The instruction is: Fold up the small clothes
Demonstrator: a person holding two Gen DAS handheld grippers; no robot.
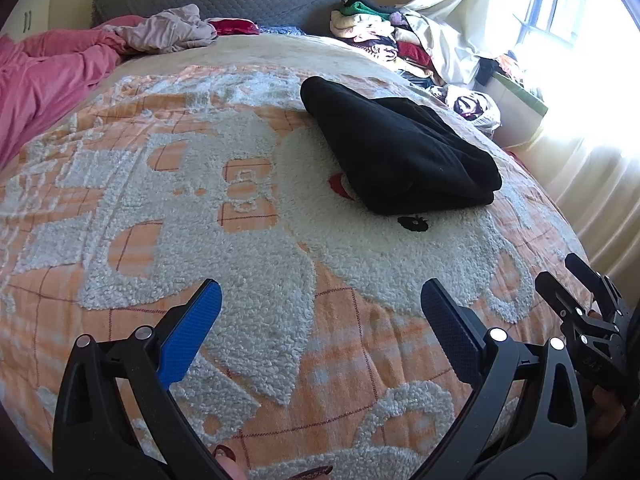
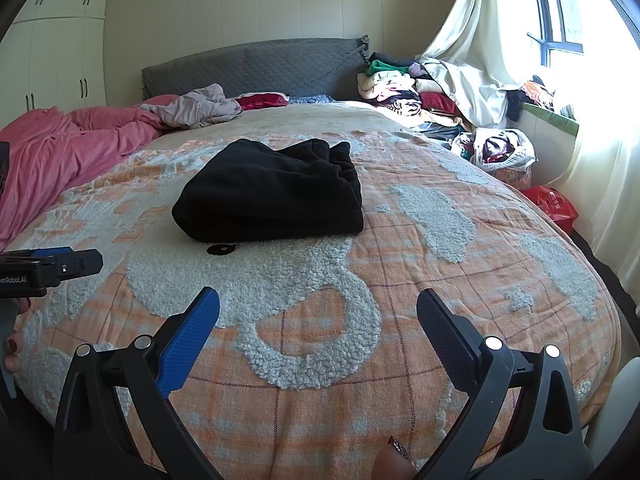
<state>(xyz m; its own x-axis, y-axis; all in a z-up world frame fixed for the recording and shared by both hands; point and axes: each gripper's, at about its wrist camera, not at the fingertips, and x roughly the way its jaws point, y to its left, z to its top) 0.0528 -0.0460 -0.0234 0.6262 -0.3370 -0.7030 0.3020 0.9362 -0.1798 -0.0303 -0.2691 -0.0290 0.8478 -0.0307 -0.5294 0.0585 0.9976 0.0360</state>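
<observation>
A black garment (image 1: 400,152) lies folded in a thick bundle on the orange and white blanket (image 1: 240,240); it also shows in the right wrist view (image 2: 272,192). My left gripper (image 1: 320,304) is open and empty, held above the blanket well short of the garment. My right gripper (image 2: 318,312) is open and empty too, near the bed's front edge. The right gripper shows at the right edge of the left wrist view (image 1: 576,280). The left gripper's body shows at the left edge of the right wrist view (image 2: 52,268).
A pink cover (image 2: 68,148) and a grey garment (image 2: 196,108) lie at the far left of the bed. A pile of clothes (image 2: 400,88) stands by the grey headboard (image 2: 256,64). A red bag (image 2: 554,206) and a curtain (image 2: 600,160) are at the right.
</observation>
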